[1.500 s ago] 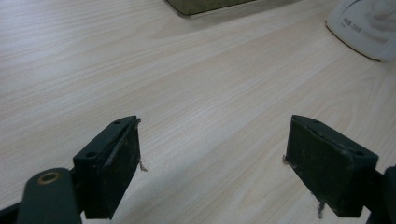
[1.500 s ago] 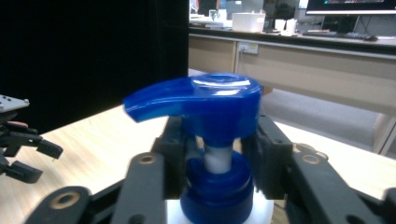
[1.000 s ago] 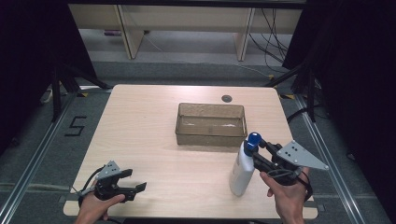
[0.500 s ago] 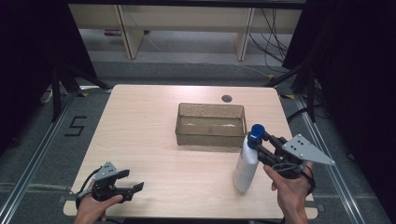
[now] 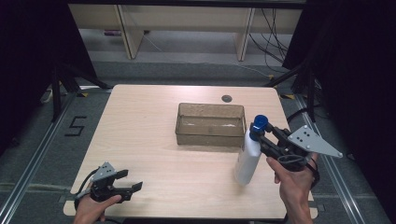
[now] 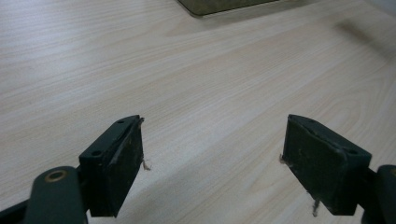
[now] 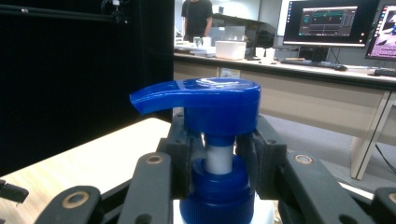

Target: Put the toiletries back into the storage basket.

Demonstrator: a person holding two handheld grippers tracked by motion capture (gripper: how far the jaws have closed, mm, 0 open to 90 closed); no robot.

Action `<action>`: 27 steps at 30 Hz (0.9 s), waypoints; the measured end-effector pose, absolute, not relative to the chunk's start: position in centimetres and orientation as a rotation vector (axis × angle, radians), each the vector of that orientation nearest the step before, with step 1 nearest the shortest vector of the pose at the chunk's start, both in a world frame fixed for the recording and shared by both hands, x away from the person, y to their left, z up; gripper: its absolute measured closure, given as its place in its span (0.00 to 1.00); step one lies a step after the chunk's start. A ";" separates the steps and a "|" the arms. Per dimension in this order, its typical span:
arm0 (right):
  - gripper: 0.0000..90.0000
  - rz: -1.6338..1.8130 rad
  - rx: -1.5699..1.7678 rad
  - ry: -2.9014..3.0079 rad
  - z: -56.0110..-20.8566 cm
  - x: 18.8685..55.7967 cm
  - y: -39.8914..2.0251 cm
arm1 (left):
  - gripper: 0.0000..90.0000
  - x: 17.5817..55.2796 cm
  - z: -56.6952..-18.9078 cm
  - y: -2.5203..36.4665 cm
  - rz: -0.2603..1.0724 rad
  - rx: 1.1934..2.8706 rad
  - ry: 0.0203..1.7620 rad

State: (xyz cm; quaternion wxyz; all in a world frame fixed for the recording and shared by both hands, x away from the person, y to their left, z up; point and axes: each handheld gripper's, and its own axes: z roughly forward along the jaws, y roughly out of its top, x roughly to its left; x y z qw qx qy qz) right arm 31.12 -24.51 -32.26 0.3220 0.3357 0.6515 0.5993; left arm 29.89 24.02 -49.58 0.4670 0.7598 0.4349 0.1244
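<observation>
In the high view, a white pump bottle (image 5: 248, 161) is seen near the tabletop's (image 5: 149, 126) right edge, just in front of the clear bin (image 5: 210, 125), clamped at its neck by the right hand-held gripper (image 5: 259, 135). A slip at the narrow neck could tip it off that edge.

In the left gripper view, the left hand-held gripper (image 6: 212, 163) is held apart over bare wood.

In the right gripper view, the pads (image 7: 183, 158) are pressed beneath the blue pump head (image 7: 205, 102); open room lies leftward.
</observation>
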 end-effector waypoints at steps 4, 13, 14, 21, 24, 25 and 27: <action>0.73 1.590 0.882 1.707 -31.9 31.8 -24.4 | 0.22 29.9 -49.5 24.1 0.295 1.876 1.062; 0.73 1.597 0.888 1.692 -31.0 33.4 -24.8 | 0.22 29.9 -49.6 24.1 0.299 1.873 1.069; 0.73 1.597 0.888 1.692 -31.0 33.4 -24.8 | 0.22 29.9 -49.6 24.1 0.299 1.873 1.069; 0.74 1.594 0.901 1.649 -30.1 34.8 -24.8 | 0.22 29.9 -49.5 24.0 0.291 1.890 1.073; 0.73 1.589 0.908 1.640 -29.8 35.1 -24.7 | 0.22 29.9 -49.6 24.1 0.288 1.889 1.069; 0.74 1.586 0.905 1.643 -29.4 35.5 -24.8 | 0.22 29.9 -49.6 24.1 0.291 1.886 1.070; 0.74 1.586 0.897 1.646 -29.0 35.7 -24.9 | 0.22 29.9 -49.6 24.1 0.289 1.888 1.069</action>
